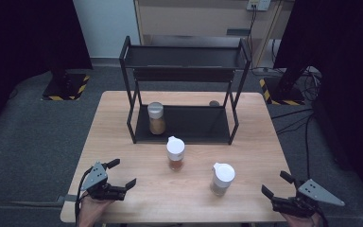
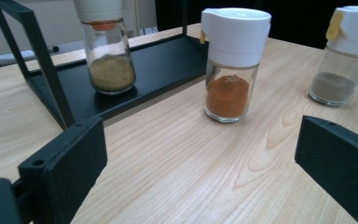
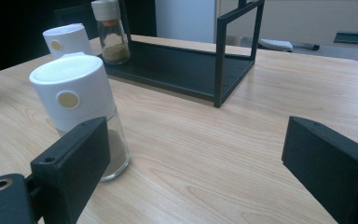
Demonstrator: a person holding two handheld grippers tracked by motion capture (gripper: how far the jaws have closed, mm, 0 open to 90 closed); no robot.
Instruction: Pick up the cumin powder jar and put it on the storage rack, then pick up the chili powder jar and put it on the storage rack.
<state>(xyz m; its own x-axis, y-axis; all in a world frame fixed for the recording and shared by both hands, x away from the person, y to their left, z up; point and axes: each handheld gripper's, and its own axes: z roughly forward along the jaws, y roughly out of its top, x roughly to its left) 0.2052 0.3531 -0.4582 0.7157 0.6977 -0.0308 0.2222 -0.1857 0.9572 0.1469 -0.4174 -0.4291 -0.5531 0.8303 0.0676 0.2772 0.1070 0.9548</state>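
Glass jar [image 2: 227,91], glossy white plastic cap; matt, probably metal, rack [image 1: 184,124].

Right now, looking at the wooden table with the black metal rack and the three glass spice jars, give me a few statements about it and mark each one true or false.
1. The glass jar of yellowish powder stands on the lower shelf of the black metal rack. True.
2. The white-capped glass jar of orange powder lies on its side. False: it stands upright on the wooden table.
3. The left gripper is open and holds nothing. True.
4. The right gripper is clamped on the white-capped glass jar of grey-brown powder. False: it is open, apart from the jar.
5. The rack's top shelf carries a jar. False: it looks bare.
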